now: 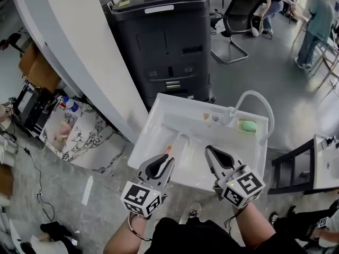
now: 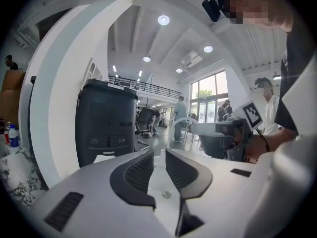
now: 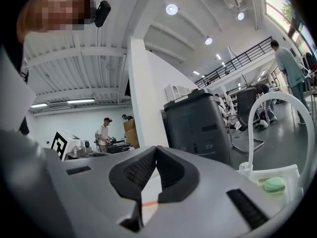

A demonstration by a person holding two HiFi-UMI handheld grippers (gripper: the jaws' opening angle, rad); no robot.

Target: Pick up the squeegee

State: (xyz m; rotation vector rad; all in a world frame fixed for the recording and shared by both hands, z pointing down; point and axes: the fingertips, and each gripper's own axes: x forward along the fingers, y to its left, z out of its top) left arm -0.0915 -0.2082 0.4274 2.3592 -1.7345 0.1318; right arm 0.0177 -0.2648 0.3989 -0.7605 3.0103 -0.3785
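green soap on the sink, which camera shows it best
The head view: the green soap lies whole and unobstructed on the sink's far right corner, beside the white hose. The right gripper view catches it small and side-on near its lower right edge. The left gripper view does not show it.

glossy white sink (image 1: 153, 126), maybe plastic; matt ribbed black fingers (image 2: 140, 171); marble-veined slab (image 1: 92, 136); polished grey floor (image 1: 254, 83)

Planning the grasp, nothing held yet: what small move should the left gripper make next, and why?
Probably ease the left gripper forward and down onto the orange-tipped handle of the squeegee, lying in the sink just beyond its fingers, which stand slightly apart, nothing between them.
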